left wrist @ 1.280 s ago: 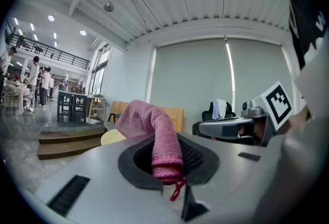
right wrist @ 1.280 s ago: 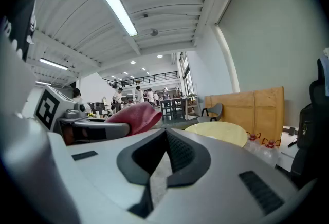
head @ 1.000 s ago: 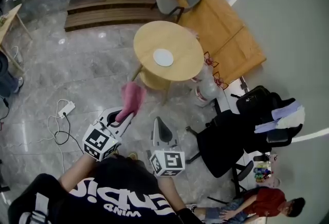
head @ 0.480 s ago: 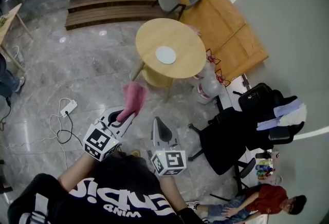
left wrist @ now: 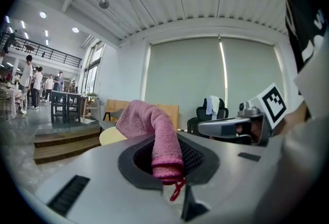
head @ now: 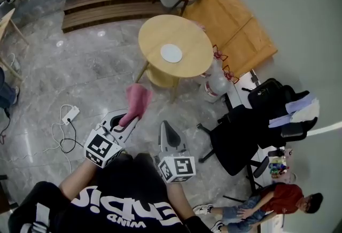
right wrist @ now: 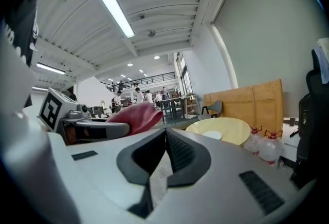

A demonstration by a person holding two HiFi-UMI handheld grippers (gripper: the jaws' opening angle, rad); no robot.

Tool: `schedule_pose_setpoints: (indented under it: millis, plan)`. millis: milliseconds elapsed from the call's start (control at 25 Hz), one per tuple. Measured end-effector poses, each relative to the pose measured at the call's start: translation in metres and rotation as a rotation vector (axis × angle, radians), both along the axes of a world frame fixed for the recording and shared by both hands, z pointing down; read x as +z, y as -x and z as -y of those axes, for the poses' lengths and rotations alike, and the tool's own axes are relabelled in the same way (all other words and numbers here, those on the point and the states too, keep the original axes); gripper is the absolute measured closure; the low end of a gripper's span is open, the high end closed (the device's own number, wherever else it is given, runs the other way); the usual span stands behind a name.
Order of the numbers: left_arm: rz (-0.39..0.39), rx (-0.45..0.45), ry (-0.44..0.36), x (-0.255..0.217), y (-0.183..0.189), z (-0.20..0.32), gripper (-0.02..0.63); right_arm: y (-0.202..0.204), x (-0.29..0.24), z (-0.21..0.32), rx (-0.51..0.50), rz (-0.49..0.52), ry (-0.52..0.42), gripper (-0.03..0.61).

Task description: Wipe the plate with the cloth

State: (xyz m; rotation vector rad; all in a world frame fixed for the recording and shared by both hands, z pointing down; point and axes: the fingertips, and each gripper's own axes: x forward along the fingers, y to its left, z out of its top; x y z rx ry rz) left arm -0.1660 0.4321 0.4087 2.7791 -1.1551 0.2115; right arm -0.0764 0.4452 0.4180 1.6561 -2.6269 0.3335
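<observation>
Round light-wood table (head: 195, 50) upper centre. Left gripper (head: 130, 118) lower left, jaws clamped on fuzzy pink cloth (head: 137, 101). Right gripper (head: 165, 126) just beside it, jaws pressed together, empty. Small white round plate (head: 171, 53) flat on table.

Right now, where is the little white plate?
In the head view, the white plate lies near the middle of the round wooden table, ahead of the pink cloth and left of the water jugs.
</observation>
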Motion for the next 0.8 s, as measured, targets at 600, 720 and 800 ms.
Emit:
schedule_pose_setpoints:
  millis: [600, 720, 800]
  plan:
    - [-0.017, 0.01, 0.013, 0.007, 0.013, 0.033, 0.563, 0.003, 0.004, 0.032, 0.056, -0.013, 0.015, 0.555]
    - [-0.005, 0.009, -0.008, 0.017, 0.015, 0.045, 0.563, 0.003, 0.008, 0.045, 0.049, -0.015, 0.014, 0.555]
    - [0.001, 0.007, -0.011, 0.022, 0.016, 0.054, 0.563, 0.003, 0.01, 0.054, 0.048, -0.018, 0.016, 0.555]
